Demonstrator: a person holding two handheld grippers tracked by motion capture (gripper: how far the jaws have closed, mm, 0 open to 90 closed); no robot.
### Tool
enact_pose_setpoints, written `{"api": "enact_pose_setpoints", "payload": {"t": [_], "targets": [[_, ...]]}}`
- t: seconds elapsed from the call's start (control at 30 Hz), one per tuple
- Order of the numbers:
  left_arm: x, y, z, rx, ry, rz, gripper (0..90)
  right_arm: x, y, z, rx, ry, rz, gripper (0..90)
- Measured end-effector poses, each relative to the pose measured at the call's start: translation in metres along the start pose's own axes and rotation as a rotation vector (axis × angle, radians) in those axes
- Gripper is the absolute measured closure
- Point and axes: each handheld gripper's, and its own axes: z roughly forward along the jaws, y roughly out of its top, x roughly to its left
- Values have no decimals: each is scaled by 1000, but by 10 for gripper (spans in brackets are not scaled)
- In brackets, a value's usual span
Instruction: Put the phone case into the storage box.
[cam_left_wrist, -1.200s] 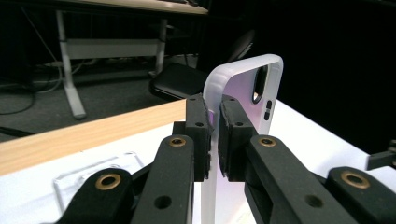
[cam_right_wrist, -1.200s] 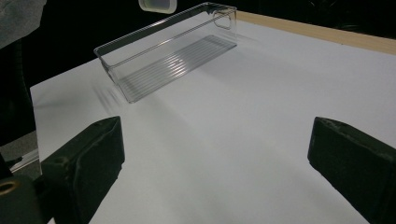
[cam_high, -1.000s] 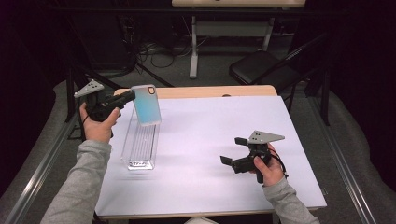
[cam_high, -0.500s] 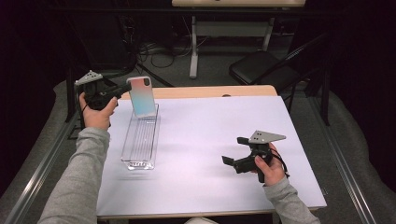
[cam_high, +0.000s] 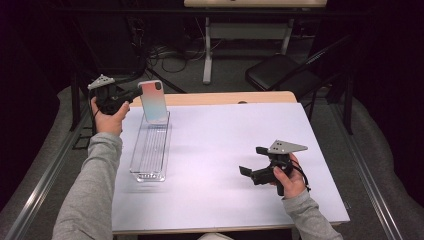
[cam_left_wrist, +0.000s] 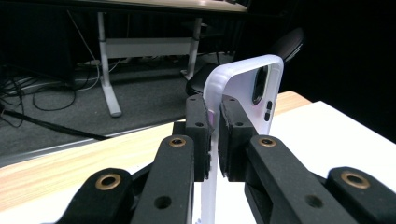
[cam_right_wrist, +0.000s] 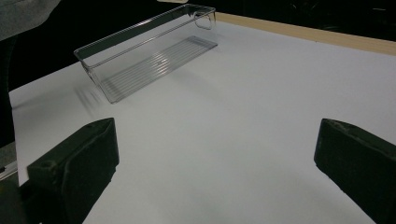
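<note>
A phone case (cam_high: 153, 100) with a pink-to-blue back and a pale rim (cam_left_wrist: 243, 88) stands upright in the air over the far end of a clear plastic bin (cam_high: 150, 148). My left gripper (cam_high: 134, 95) is shut on the case's edge, coming at it from the left; in the left gripper view both pads (cam_left_wrist: 233, 135) press on the rim. My right gripper (cam_high: 251, 160) rests low over the white table (cam_high: 225, 150) at the right, jaws wide open with nothing between them (cam_right_wrist: 210, 154).
The clear bin (cam_right_wrist: 144, 51) lies lengthwise on the table's left part. A wooden strip (cam_high: 225, 97) runs along the table's far edge. A black chair (cam_high: 280, 75) and desk legs (cam_high: 207, 50) stand on the floor beyond.
My left hand has carried the phone case away from me toward the bin's far end and slightly down. The right hand has stayed where it was.
</note>
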Motion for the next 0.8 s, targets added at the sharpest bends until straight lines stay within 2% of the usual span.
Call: {"api": "enact_pose_setpoints", "payload": {"t": [0.6,0.8], "targets": [[19,-9,13,0,37,-13,839,-2,-3,2,5,2,8,0],[22,-12,19,4,41,-4,839,-4,-3,2,1,0,16,0]]}}
